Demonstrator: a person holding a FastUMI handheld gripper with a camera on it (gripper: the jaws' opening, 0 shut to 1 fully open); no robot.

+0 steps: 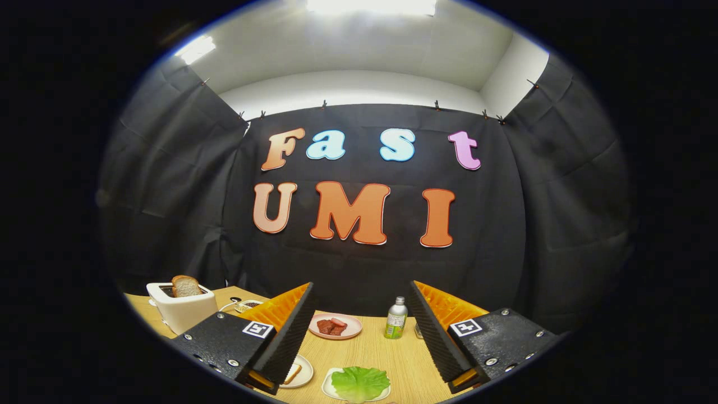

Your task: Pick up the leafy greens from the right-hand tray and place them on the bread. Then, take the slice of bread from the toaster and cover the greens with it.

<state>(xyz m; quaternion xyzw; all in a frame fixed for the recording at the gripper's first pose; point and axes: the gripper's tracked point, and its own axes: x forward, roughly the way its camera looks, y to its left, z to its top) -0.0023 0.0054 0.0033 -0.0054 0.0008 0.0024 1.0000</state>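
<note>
While our jaws (359, 336) hang wide open and empty, the flat green lettuce leaf (359, 382) lies between them, below.
We see it on what looks like a white tray (328, 388) on the wooden bench (364, 348).

Open claw (359, 331) above leafy greens (359, 382)

Bread plate (301, 375) half behind fingers (291, 331)
</note>
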